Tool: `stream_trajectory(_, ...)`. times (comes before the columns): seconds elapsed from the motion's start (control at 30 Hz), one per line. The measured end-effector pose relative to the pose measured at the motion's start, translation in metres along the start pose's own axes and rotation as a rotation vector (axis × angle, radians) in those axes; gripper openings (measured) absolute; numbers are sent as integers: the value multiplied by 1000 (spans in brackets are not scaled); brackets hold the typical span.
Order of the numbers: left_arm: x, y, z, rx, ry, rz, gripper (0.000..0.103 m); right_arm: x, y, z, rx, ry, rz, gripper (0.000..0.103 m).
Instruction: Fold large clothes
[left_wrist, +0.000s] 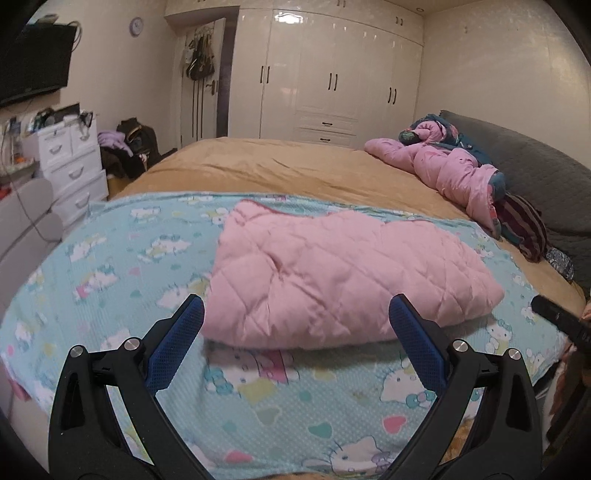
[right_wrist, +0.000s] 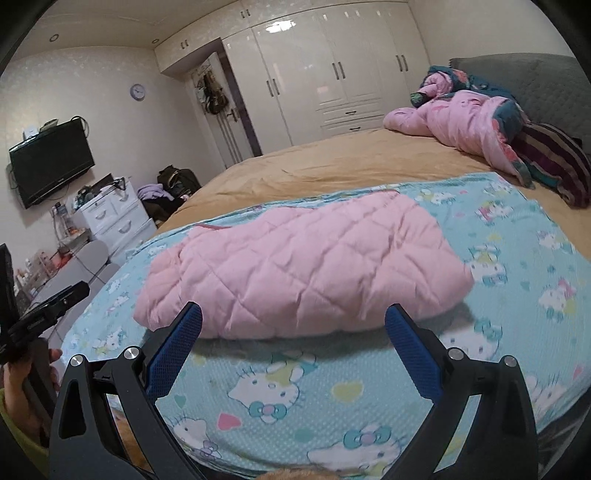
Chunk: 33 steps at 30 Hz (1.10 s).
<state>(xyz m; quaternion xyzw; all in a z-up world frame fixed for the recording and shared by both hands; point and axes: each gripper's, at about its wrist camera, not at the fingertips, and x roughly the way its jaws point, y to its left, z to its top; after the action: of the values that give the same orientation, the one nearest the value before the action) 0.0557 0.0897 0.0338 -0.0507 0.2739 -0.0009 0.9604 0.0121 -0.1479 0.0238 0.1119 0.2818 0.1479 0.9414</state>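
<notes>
1. Currently, the pink quilted garment (left_wrist: 332, 280) lies folded into a compact, puffy bundle on the blue cartoon-print sheet (left_wrist: 110, 258), near the bed's foot edge and roughly centred across it.
2. Left claw (left_wrist: 295, 334): jaws spread wide, empty, held just short of the bundle's near edge. No contact with the fabric is visible.
3. Right claw (right_wrist: 293, 332): jaws spread wide, empty, likewise poised before the near edge and apart from the fabric.
4. Step in hand, as a judgement: the fold looks largely complete; the claws sit between releasing the bundle and a final fold or tidy-up.
5. Next move, if a further fold is wanted: each claw must close on one near corner through all layers, then lift and carry together so the stack does not splay.
6. Materials: the garment is diamond-stitched padding with a soft matte shell, thick and springy; expect it to puff back open. A darker pink trim shows along its far edge.
7. The sheet is thin, dotted and lies flat over a tan cover (left_wrist: 277, 166).
8. A second pink padded garment (left_wrist: 443, 166) lies crumpled at the head of the bed, well apart.
</notes>
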Motion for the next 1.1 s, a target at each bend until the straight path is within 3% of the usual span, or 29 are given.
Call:
stream_trajectory(0.3, 9, -5, -38, -5, 54, 6, 94, 10, -5, -56, 53, -12, -81, 99)
stream_trajectory(1.1, 6, -13, -39, 11, 50, 28, 94, 14, 5, -57, 3, -11, -91, 99)
